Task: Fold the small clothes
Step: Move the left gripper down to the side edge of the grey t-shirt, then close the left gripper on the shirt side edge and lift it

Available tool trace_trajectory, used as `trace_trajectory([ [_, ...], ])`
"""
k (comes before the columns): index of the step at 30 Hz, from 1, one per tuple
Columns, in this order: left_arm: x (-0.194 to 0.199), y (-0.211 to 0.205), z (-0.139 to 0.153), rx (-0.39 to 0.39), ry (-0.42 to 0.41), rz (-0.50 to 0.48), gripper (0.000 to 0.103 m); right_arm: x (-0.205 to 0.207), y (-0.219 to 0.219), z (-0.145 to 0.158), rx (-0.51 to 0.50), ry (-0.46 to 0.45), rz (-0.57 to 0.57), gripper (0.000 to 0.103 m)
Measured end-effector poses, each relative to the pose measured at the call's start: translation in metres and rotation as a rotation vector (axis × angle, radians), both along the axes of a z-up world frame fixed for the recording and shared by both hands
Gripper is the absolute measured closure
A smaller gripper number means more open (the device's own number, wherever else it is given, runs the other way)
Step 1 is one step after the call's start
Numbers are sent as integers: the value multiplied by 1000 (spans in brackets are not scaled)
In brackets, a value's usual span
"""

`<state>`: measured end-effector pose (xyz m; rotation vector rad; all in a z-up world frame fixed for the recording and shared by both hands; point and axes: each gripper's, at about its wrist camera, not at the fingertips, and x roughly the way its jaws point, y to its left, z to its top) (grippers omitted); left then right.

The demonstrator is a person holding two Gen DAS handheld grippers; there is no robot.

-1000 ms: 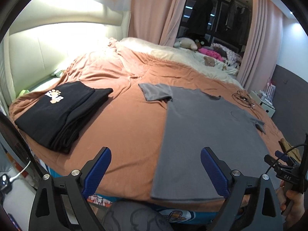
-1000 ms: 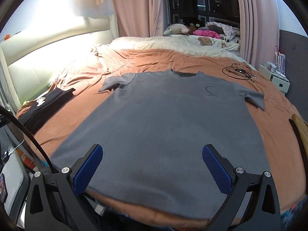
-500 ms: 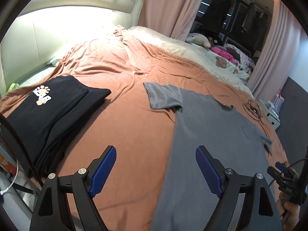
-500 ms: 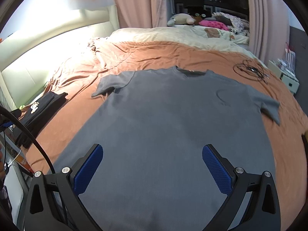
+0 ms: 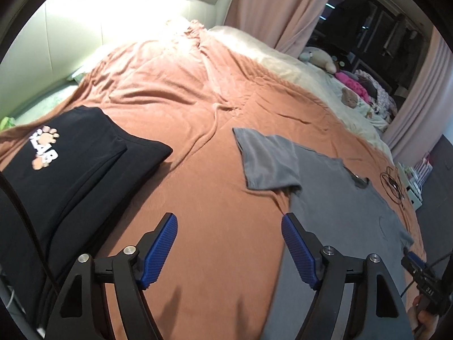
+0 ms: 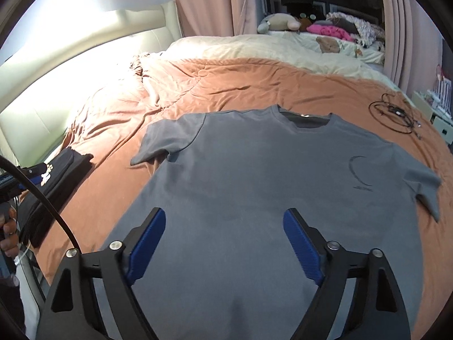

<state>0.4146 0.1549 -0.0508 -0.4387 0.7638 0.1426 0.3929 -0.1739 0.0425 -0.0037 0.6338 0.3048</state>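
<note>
Grey T-shirt (image 6: 254,187) lies flat, front up, on the brown bedcover (image 5: 175,107), collar toward the far pillows. Folded black clothes (image 5: 65,164) are stacked at the cover's left edge. Above the cover, the left gripper (image 5: 229,249) is closing on nothing; the right gripper (image 6: 223,243), over the shirt's middle, likewise.

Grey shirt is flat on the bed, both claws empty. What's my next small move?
Probably bring the left claw onto the shirt's near sleeve. That claw hangs over bare bedspread, closing on nothing, and the sleeve lies spread out, unfolded.
</note>
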Motion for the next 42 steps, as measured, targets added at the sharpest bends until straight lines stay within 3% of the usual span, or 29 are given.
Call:
trace_trajectory([
  [12, 127, 15, -32, -97, 49, -86, 31, 91, 27, -21, 33, 112, 4, 31],
  [18, 186, 14, -57, -139, 98, -119, 38, 131, 39, -35, 49, 152, 3, 44],
  [25, 238, 3, -92, -177, 165, -168, 45, 169, 46, -50, 89, 190, -3, 52],
  [29, 257, -6, -110, -157, 215, -178, 50, 187, 51, -57, 107, 210, 10, 64],
  [32, 263, -4, -121, -157, 244, -157, 57, 199, 56, -62, 122, 223, 21, 68],
  [33, 264, -4, -121, -148, 236, -149, 64, 201, 57, -63, 127, 226, 24, 68],
  [35, 266, -6, -120, -119, 247, -149, 91, 208, 61, -65, 145, 232, 36, 72],
  [36, 267, -6, -119, -124, 252, -153, 97, 211, 62, -66, 152, 236, 42, 73],
  [42, 267, -7, -81, -94, 183, -177, 98, 233, 75, -75, 223, 277, 89, 82],
])
